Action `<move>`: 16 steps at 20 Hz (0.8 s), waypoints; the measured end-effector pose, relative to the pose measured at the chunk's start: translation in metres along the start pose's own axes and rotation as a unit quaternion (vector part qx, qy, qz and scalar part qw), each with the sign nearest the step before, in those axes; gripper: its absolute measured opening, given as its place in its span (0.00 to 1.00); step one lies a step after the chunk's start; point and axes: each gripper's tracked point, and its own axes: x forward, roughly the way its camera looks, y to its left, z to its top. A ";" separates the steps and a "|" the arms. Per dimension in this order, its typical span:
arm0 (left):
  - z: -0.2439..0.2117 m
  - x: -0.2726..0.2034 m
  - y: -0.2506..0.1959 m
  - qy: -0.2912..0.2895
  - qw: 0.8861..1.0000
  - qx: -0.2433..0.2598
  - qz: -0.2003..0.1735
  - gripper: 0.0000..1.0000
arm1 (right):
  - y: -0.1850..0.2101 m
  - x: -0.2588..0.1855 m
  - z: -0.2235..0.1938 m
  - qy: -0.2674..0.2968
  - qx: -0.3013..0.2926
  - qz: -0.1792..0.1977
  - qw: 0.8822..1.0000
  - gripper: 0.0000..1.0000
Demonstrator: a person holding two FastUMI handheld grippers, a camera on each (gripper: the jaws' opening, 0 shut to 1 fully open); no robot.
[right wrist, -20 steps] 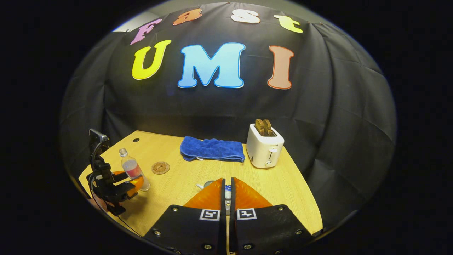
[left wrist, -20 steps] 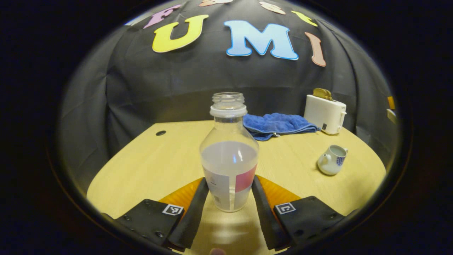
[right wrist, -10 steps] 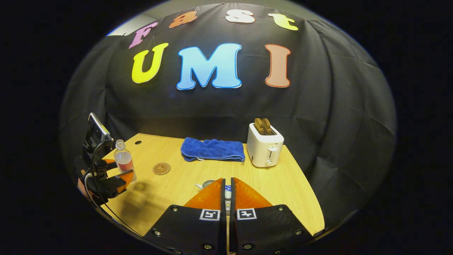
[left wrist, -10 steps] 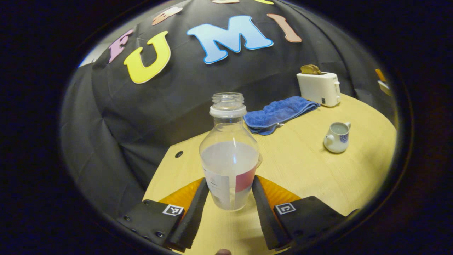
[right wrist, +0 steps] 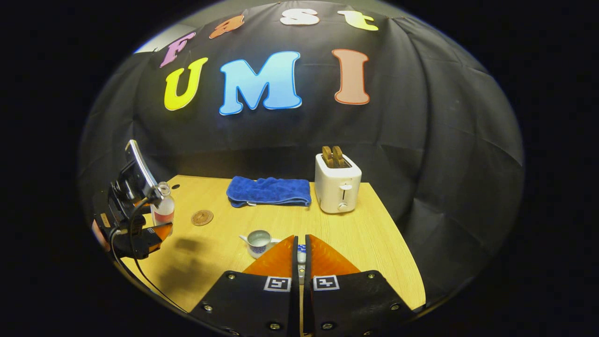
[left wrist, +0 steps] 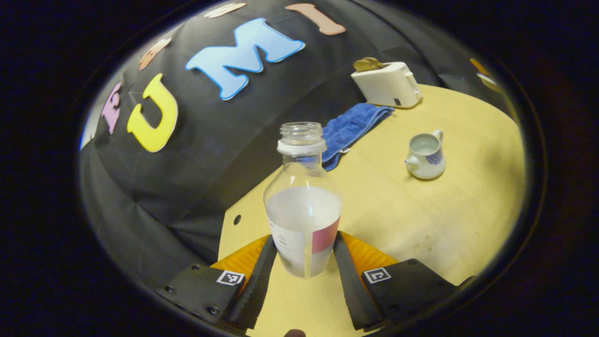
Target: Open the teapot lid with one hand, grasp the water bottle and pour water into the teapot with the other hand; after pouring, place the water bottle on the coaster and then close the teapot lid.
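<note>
Your left tool (left wrist: 304,267) grips the uncapped water bottle (left wrist: 303,210) low on its label, clear of the tabletop (left wrist: 421,220), ready to tip. Your right tool (right wrist: 300,255) is pinched tight on the lid, leaving the teapot (left wrist: 425,156) open beyond; the coaster (right wrist: 202,217) waits farther left.

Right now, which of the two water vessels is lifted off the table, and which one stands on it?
The water bottle, clamped in the left gripper, is lifted. The lidless teapot stands on the table.
</note>
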 end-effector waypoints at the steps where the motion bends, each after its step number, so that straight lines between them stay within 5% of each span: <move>1: 0.003 0.002 -0.006 0.002 1.000 0.014 -0.005 0.84 | -0.006 0.001 -0.003 0.001 0.005 -0.001 1.000 0.03; 8: 0.029 0.022 -0.048 0.021 0.992 0.121 -0.037 0.84 | -0.041 0.008 -0.015 0.006 0.020 -0.013 1.000 0.03; 16: 0.043 0.040 -0.070 0.069 0.961 0.254 -0.089 0.84 | -0.068 0.016 -0.022 0.008 0.033 -0.020 0.999 0.03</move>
